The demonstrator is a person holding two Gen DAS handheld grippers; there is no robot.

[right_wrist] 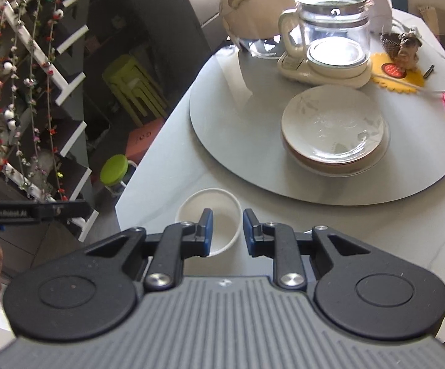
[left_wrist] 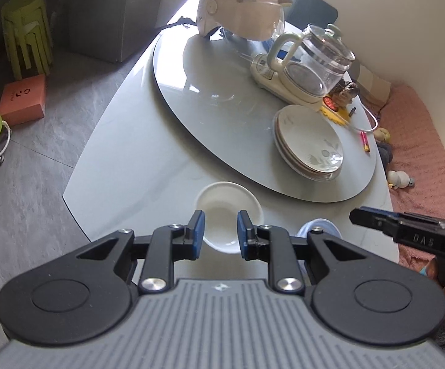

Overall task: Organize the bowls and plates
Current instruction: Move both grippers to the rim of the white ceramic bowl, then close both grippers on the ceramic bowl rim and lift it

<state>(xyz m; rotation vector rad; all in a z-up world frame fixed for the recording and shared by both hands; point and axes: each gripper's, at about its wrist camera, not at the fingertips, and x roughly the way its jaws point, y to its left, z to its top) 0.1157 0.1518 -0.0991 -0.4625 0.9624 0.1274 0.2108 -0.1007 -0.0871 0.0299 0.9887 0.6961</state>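
A small white bowl (left_wrist: 222,203) (right_wrist: 210,200) stands on the pale table (left_wrist: 124,169) near its front edge. My left gripper (left_wrist: 221,230) hovers over the bowl's near side, jaws a narrow gap apart, nothing between the pads. My right gripper (right_wrist: 227,230) is just right of the same bowl, also narrowly apart and empty. Each gripper shows in the other's view: the right gripper (left_wrist: 356,215) at the right edge, the left gripper (right_wrist: 84,207) at the left. A stack of floral plates (left_wrist: 310,141) (right_wrist: 333,129) rests on the grey turntable (left_wrist: 222,107) (right_wrist: 238,123). A pale blue rim (left_wrist: 321,226) peeks from behind my left gripper.
On the turntable's far side stand a cream helmet (left_wrist: 238,9) and a glass kettle (left_wrist: 314,61) on its base. A pink pen (left_wrist: 365,141) and a cable lie at the table's right edge. Green stools (left_wrist: 25,30) stand on the floor to the left.
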